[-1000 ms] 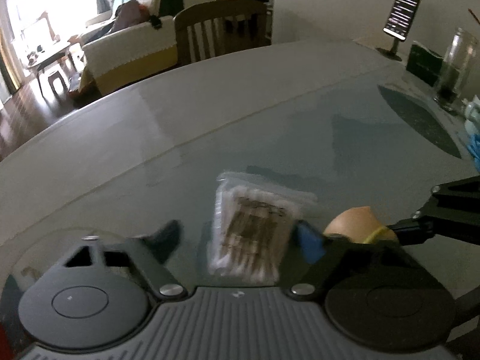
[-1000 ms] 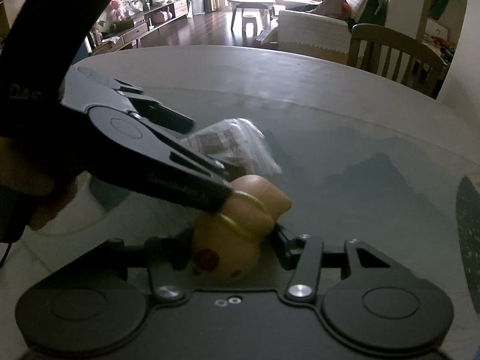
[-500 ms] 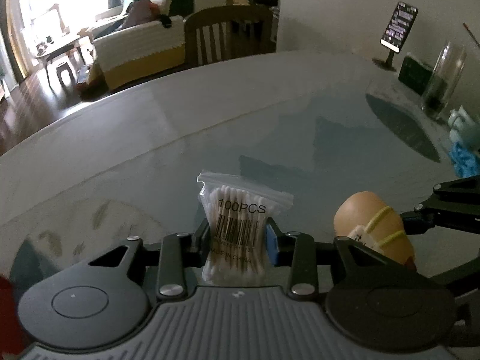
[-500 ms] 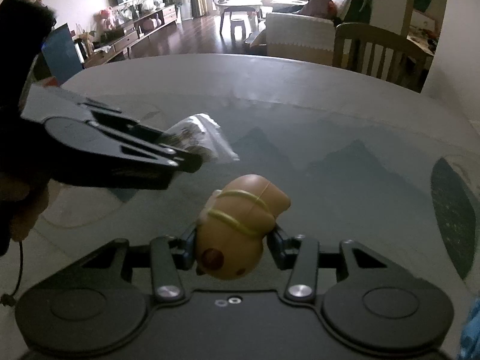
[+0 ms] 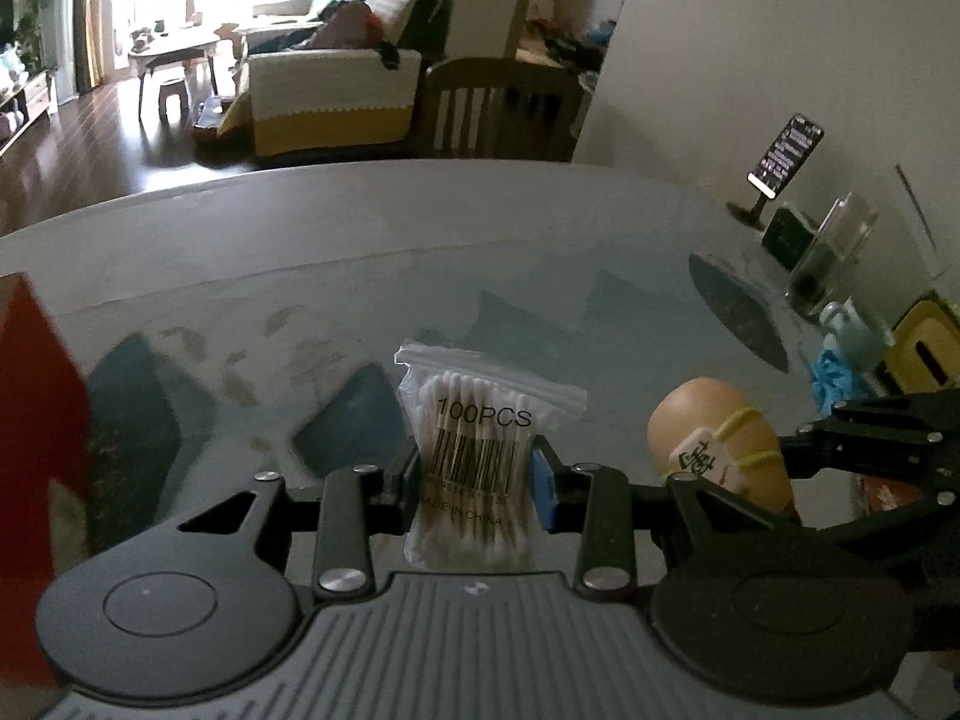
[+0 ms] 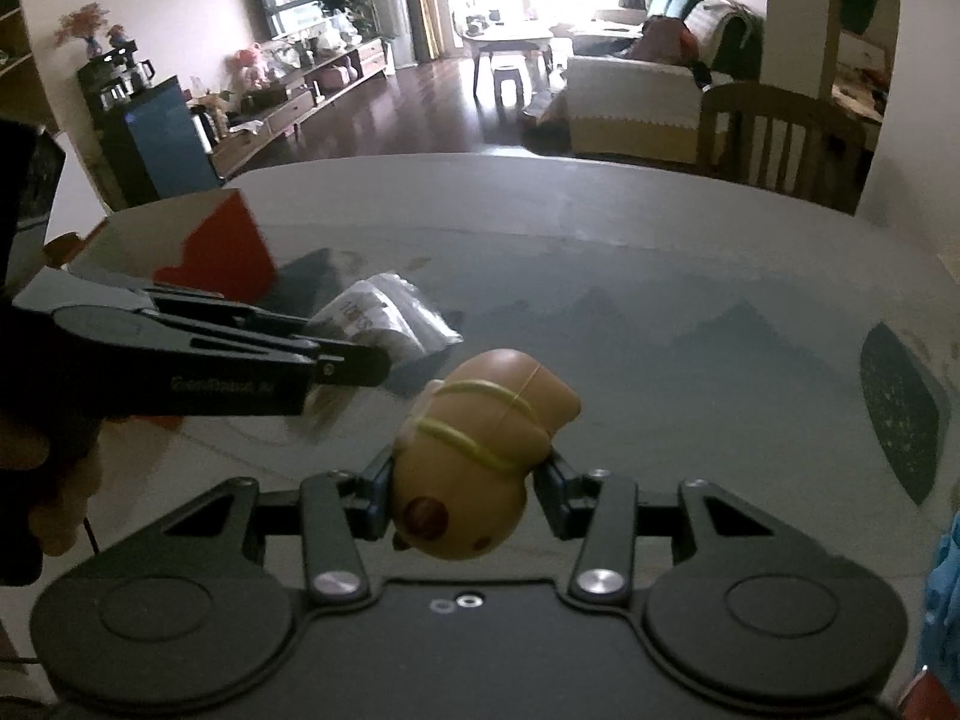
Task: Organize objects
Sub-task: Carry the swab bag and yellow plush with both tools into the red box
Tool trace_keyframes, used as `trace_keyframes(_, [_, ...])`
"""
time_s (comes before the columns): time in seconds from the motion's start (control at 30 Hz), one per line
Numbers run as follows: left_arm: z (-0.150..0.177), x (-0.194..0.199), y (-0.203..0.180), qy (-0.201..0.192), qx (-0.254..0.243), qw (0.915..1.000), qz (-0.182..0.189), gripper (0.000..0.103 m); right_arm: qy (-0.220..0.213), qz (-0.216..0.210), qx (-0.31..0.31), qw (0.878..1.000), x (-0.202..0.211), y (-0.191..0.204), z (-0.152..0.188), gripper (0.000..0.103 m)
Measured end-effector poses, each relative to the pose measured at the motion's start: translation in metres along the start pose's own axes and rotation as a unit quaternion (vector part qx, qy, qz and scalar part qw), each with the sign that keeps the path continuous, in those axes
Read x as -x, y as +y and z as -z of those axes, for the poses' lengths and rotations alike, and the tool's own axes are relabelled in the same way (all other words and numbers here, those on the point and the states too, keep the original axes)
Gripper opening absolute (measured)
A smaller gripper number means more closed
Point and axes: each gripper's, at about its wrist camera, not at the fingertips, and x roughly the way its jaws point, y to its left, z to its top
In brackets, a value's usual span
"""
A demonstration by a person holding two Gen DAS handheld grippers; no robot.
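A clear zip bag of cotton swabs (image 5: 474, 450), printed "100PCS" with a barcode, stands upright between the fingers of my left gripper (image 5: 474, 483), which is shut on it above the table. The same bag (image 6: 384, 324) shows crumpled at the left gripper's tip in the right wrist view. My right gripper (image 6: 462, 498) is shut on a tan wooden toy (image 6: 480, 456) wrapped with yellow rubber bands. In the left wrist view that toy (image 5: 714, 438) hangs just right of the bag, with a white tile tied to it.
A red-and-white open box (image 6: 210, 246) stands at the table's left; its red wall (image 5: 36, 450) is near my left gripper. At the far right are a phone on a stand (image 5: 783, 159), a glass jar (image 5: 831, 258), a yellow box (image 5: 924, 348) and blue items (image 5: 834, 375). A wooden chair (image 5: 498, 111) sits behind the table.
Both grippers have risen from the table with their loads. The left gripper closed on the swab bag and lifted it; the views swung left, bringing the red box into sight.
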Motion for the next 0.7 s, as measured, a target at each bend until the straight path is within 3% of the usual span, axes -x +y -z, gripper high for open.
trace_keyframes(0.37, [0.030,0.086,0.040,-0.033,0.042,0.9985,-0.013,0.035,-0.026,-0.030,0.015,0.999,0.023,0.078,-0.014,0.045])
trace_keyframes(0.7, [0.051,0.151,0.109,-0.065,0.065,0.9946,-0.047,0.035,-0.036,-0.070,0.061,0.995,0.007,0.166,-0.040,0.045])
